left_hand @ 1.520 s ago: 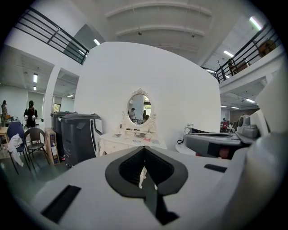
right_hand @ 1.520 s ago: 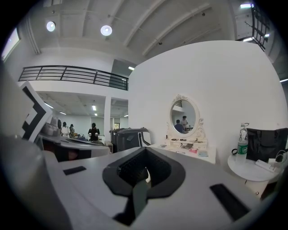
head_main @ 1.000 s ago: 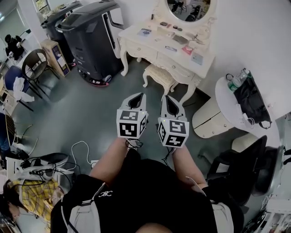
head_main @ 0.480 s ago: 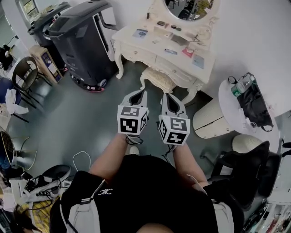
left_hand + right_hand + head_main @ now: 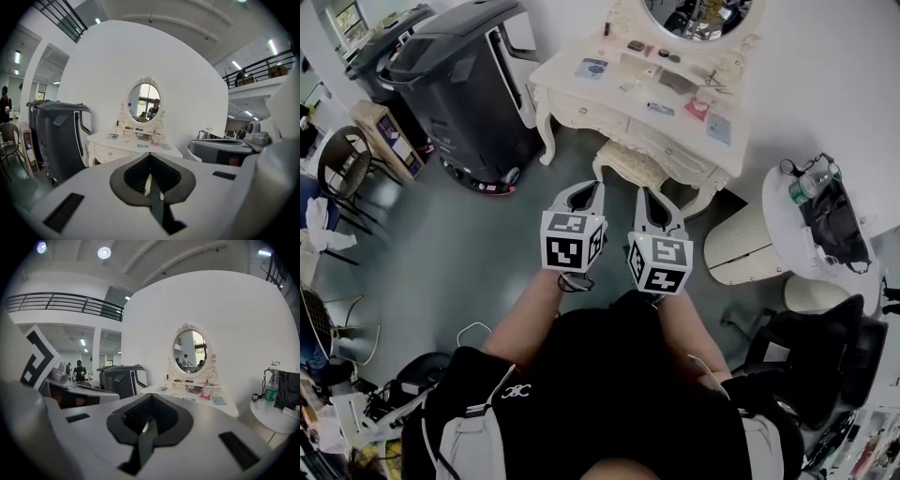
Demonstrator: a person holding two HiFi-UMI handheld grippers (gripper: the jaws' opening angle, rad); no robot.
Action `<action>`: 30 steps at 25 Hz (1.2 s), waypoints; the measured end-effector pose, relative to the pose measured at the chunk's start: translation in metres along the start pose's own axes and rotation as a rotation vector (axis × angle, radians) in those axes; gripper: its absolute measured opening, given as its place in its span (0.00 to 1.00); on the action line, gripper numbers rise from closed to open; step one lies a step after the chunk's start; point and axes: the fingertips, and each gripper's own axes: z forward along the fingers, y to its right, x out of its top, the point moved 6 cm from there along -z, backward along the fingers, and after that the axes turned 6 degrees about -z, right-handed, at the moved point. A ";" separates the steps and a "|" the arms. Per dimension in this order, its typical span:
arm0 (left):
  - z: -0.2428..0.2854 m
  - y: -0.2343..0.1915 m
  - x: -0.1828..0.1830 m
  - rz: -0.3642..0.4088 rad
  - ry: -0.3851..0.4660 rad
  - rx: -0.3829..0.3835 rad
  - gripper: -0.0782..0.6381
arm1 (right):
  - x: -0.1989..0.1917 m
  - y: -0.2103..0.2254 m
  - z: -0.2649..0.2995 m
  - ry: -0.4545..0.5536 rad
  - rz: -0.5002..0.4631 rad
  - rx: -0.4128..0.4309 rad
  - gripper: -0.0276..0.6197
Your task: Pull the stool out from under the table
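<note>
Leftmost, a big dark wheeled unit [image 5: 469, 75] stands with its inside hidden. Next, the white bench [image 5: 572, 89] carries small items. The stool [image 5: 628, 164] sits partly tucked beneath it, clear only in the head view. The left gripper [image 5: 592, 187] and right gripper [image 5: 643, 193] hover just short of the stool, both closed on nothing. Rightward, a black bag [image 5: 839, 220] and a bottle [image 5: 809, 183] rest on a round table [image 5: 773, 211]. Both gripper views add the oval mirror [image 5: 144, 99].

Open grey floor [image 5: 464, 248] lies clear from my left claw [image 5: 592, 190] and right claw [image 5: 643, 197] to the stool [image 5: 628, 166], tucked under the counter [image 5: 572, 94]. A black machine [image 5: 459, 75] walls the left; a cream drum [image 5: 738, 251] and round side table [image 5: 776, 217] crowd the right.
</note>
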 end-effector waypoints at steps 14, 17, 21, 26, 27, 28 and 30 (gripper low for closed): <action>0.077 -0.046 0.015 0.036 -0.032 0.047 0.11 | -0.005 0.025 0.102 -0.023 0.024 0.023 0.05; 0.098 -0.053 0.027 0.029 -0.032 0.045 0.11 | 0.003 0.037 0.127 -0.028 0.036 0.025 0.05; 0.130 -0.059 0.033 0.004 -0.049 0.038 0.11 | 0.008 0.054 0.155 -0.042 0.024 0.030 0.05; 0.165 -0.067 0.038 -0.025 -0.069 0.050 0.11 | 0.007 0.071 0.189 -0.080 0.007 0.052 0.05; 0.171 -0.071 0.039 -0.035 -0.072 0.055 0.12 | 0.008 0.073 0.196 -0.085 0.000 0.057 0.05; 0.177 -0.074 0.040 -0.048 -0.075 0.062 0.12 | 0.008 0.075 0.202 -0.090 -0.006 0.064 0.05; 0.190 -0.079 0.041 -0.071 -0.081 0.075 0.11 | 0.005 0.081 0.215 -0.104 -0.014 0.079 0.05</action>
